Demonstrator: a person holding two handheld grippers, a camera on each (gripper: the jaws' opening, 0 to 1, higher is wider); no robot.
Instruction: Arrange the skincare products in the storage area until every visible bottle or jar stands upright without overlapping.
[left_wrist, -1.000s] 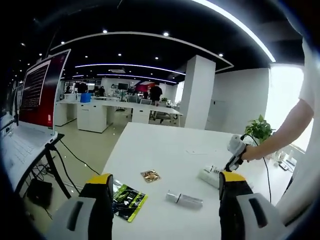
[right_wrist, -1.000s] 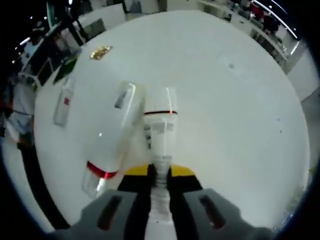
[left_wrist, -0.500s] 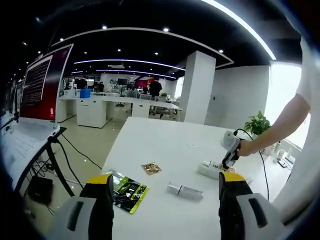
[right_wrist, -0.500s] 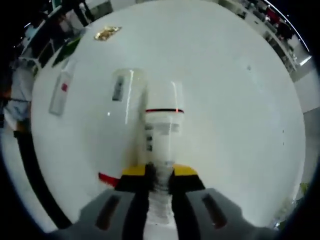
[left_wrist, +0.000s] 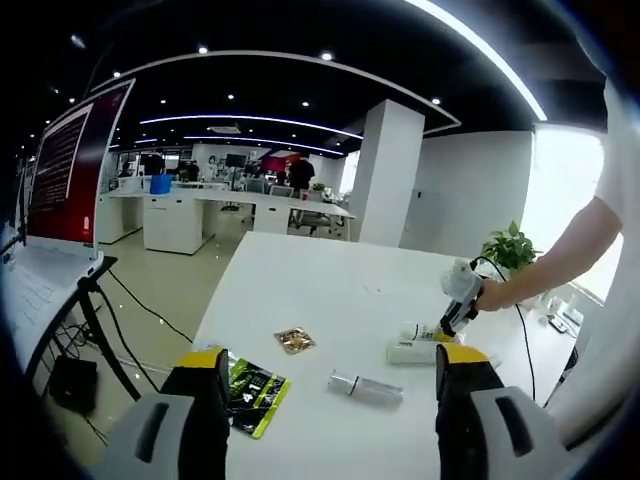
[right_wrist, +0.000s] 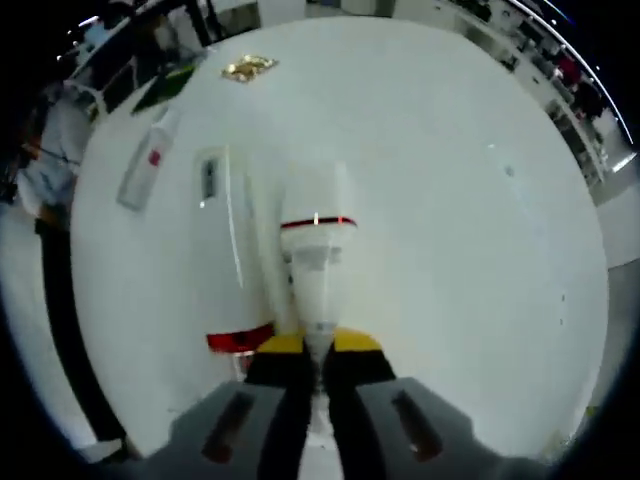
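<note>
My right gripper (right_wrist: 318, 346) is shut on the narrow end of a white bottle with a red band (right_wrist: 316, 255) that points away from me over the white table (right_wrist: 470, 250). A second white bottle with a red band (right_wrist: 225, 270) lies on its side just left of it. A small clear tube (right_wrist: 150, 172) lies further left. In the left gripper view, my left gripper (left_wrist: 332, 356) is open and holds nothing above the table's near edge, with the tube (left_wrist: 365, 390) just beyond it. The right gripper (left_wrist: 458, 298) hangs over the lying bottles (left_wrist: 412, 352), held by a hand.
A green sachet (left_wrist: 252, 392) and a gold packet (left_wrist: 293, 341) lie on the table (left_wrist: 330, 290) left of the tube. The same packet (right_wrist: 250, 67) and sachet (right_wrist: 165, 88) sit at the far left table edge. Desks, a pillar (left_wrist: 385, 175) and a potted plant (left_wrist: 508, 250) stand beyond.
The right gripper's view has swung, so the lying bottle now sits parallel to the held one. The grip on the bottle holds. The left gripper has barely moved.
</note>
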